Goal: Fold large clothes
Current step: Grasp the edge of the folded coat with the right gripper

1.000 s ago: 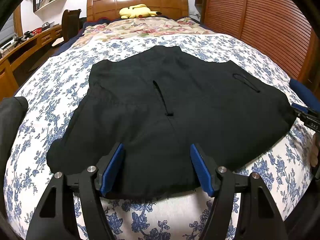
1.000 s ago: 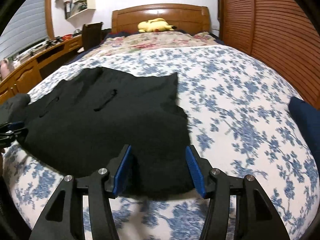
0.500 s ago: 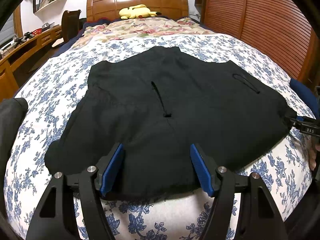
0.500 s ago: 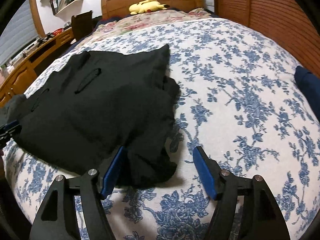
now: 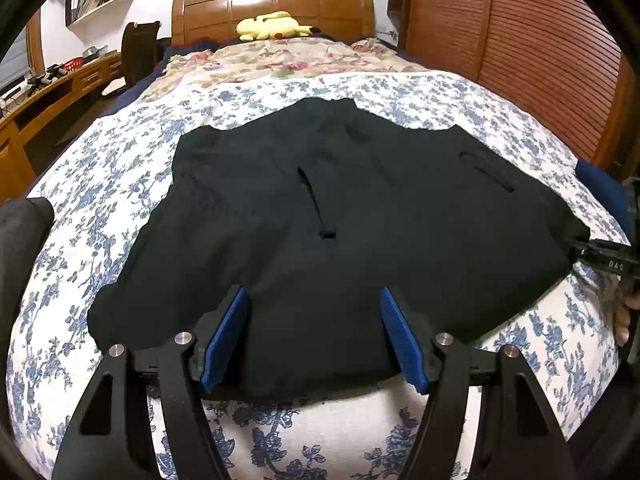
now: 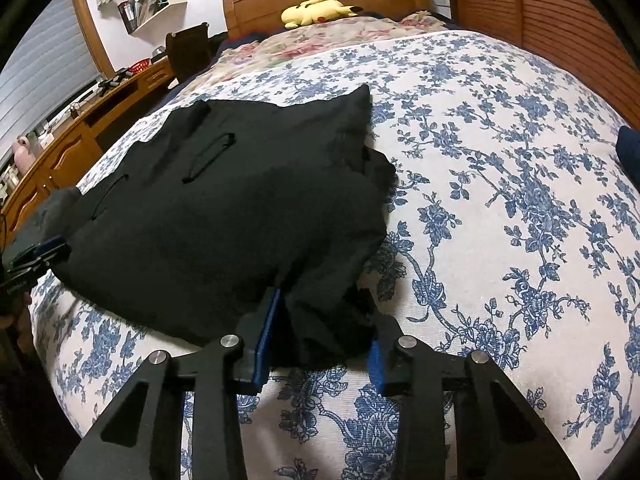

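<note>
A large black garment lies spread on the blue-flowered bed cover. My left gripper is open, its blue pads straddling the garment's near hem. In the right wrist view my right gripper has closed in around the bunched near right corner of the black garment, with cloth filling the gap between the pads. The right gripper also shows at the garment's right edge in the left wrist view. The left gripper shows at the far left of the right wrist view.
A yellow plush toy lies at the wooden headboard. A wooden desk and chair stand left of the bed. Slatted wooden doors line the right side. A dark blue item lies at the bed's right edge.
My right gripper moved onto the garment's near right corner and closed in from wide open onto the bunched cloth. My left gripper stayed open at the near hem.
</note>
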The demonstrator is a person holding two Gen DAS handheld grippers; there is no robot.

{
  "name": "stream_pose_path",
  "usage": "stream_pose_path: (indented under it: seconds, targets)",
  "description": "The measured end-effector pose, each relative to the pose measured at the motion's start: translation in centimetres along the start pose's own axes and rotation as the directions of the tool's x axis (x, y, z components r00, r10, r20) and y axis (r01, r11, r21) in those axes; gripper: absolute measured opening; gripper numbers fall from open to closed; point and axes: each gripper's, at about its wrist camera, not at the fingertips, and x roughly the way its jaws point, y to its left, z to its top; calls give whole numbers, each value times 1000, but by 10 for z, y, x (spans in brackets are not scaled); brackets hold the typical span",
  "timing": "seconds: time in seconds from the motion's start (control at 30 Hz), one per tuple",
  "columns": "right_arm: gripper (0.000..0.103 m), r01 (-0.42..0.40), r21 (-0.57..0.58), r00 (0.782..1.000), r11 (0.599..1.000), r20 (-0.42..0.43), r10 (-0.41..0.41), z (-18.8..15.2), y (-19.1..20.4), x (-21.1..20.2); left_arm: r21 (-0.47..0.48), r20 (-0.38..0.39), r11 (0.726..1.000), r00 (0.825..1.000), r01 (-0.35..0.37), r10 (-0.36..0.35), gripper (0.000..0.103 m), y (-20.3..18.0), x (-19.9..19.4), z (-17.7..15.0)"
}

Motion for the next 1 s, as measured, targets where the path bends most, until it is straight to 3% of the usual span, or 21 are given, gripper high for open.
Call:
stream_pose_path:
  seconds: [0.27,0.67,0.87,1.0]
  targets:
    - [39,22,-25,1000,999,11,-22,-1,6,-1,-1,91,999,994,54,-54,69,-15,-14,9]
    - [38,22,-38,1000,999,19,-21,-3,7,-4,57,38,996,996,74,-76,69,-53,15,15]
    - [19,-2,-50,998,999,56,5,-3,9,-12,75,-13,996,999,53,-52,69,-56,28,9]
    - [16,-43,-38,988,998,147,48,2,12,-31,75,-35,996,998,47,-45,69,-57,33,8]
